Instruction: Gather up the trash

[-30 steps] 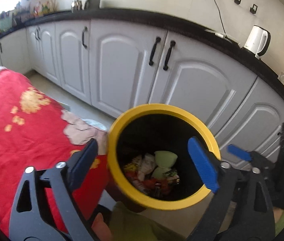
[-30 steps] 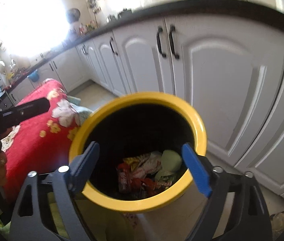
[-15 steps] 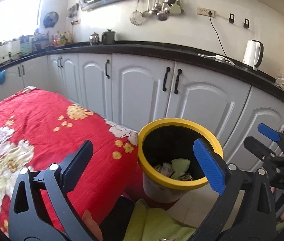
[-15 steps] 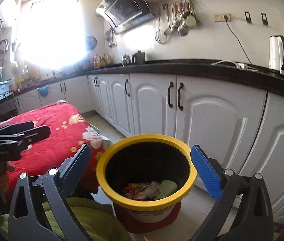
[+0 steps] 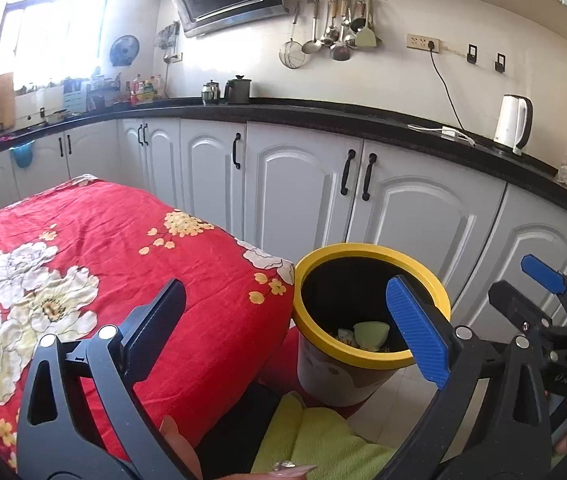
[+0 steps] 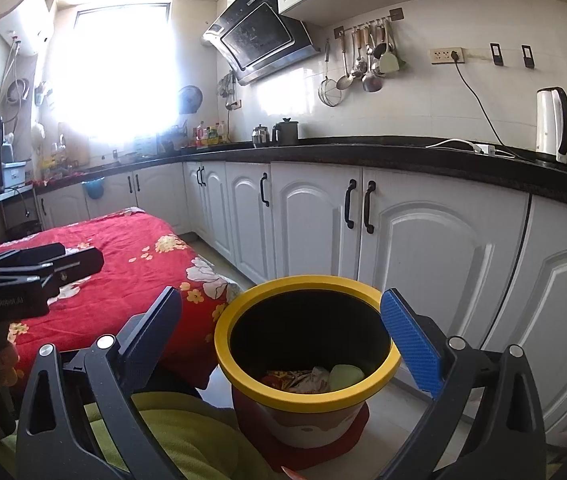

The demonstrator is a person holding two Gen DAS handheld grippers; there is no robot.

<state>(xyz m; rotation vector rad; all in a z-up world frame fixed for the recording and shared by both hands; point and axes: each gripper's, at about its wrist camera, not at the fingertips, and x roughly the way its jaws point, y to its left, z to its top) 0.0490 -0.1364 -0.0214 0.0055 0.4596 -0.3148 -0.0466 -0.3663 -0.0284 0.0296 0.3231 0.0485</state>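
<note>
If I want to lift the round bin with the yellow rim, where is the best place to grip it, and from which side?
Grip the thick yellow rim of the round bin, probably from above: it stands upright with its mouth open, so one finger can go inside and one outside. The near side is free; the red flowered tablecloth crowds its left.

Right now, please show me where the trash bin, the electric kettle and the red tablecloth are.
trash bin (image 6: 307,397): right wrist view, front of its yellow rim.
electric kettle (image 5: 509,124): left wrist view, middle of its white body.
red tablecloth (image 5: 123,216): left wrist view, plain red area on top.
</note>
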